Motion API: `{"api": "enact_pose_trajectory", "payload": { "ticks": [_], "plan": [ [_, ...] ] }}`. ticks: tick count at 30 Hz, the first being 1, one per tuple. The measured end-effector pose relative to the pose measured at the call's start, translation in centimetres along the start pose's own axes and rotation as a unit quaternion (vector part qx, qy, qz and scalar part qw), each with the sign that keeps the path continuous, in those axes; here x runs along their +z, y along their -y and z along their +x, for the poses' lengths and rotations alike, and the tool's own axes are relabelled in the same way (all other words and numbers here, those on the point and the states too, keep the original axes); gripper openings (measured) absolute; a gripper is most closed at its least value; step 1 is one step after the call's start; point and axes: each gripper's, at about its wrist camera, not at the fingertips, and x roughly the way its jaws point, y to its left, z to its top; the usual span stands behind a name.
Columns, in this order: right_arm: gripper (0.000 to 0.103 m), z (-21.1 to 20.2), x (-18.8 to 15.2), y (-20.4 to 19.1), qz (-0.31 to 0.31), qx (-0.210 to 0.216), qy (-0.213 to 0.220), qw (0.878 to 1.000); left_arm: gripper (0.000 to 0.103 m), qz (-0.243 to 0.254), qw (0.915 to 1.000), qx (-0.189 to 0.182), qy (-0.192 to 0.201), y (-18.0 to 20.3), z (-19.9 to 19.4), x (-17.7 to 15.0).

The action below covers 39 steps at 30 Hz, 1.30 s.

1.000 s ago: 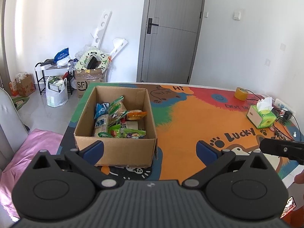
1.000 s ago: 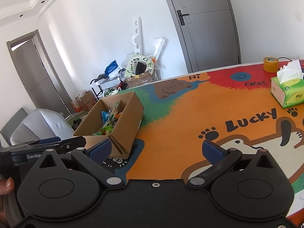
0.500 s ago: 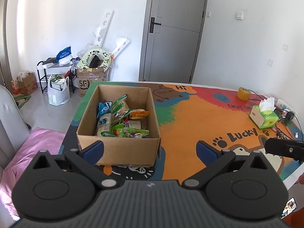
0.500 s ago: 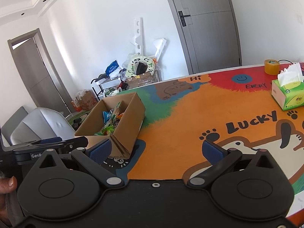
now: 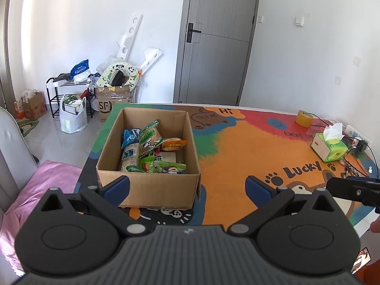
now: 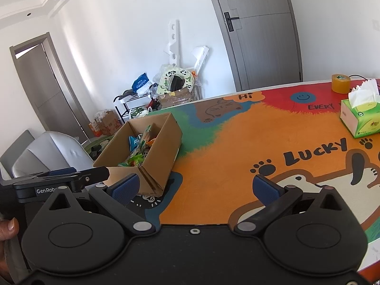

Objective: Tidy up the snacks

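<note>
An open cardboard box (image 5: 152, 185) stands on the left part of the colourful table mat (image 5: 237, 156). It holds several snack packets (image 5: 152, 152), green, blue and orange. It also shows in the right wrist view (image 6: 161, 147). My left gripper (image 5: 187, 187) is open and empty, held back from the table's near edge in front of the box. My right gripper (image 6: 193, 187) is open and empty over the near edge, right of the box. The left gripper's side shows at the left of the right wrist view (image 6: 61, 180).
A green tissue box (image 5: 329, 146) and a roll of yellow tape (image 5: 304, 118) stand at the far right, with cables and a power strip (image 5: 356, 140) beside them. A grey chair (image 6: 47, 154) and a pink cushion (image 5: 42, 185) are left of the table.
Both grippers have drawn back and risen a little from the table, so the box looks smaller and farther. Both stay open and empty.
</note>
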Motion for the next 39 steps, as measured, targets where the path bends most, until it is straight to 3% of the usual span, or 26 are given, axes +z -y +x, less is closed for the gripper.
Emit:
{"api": "enact_pose_trajectory", "payload": {
  "ticks": [39],
  "plan": [
    [0.103, 0.33, -0.04, 0.06, 0.009, -0.002, -0.005, 1.0, 0.103, 0.011, 0.9999, -0.005, 0.004, 0.26, -0.09, -0.33]
  ]
}}
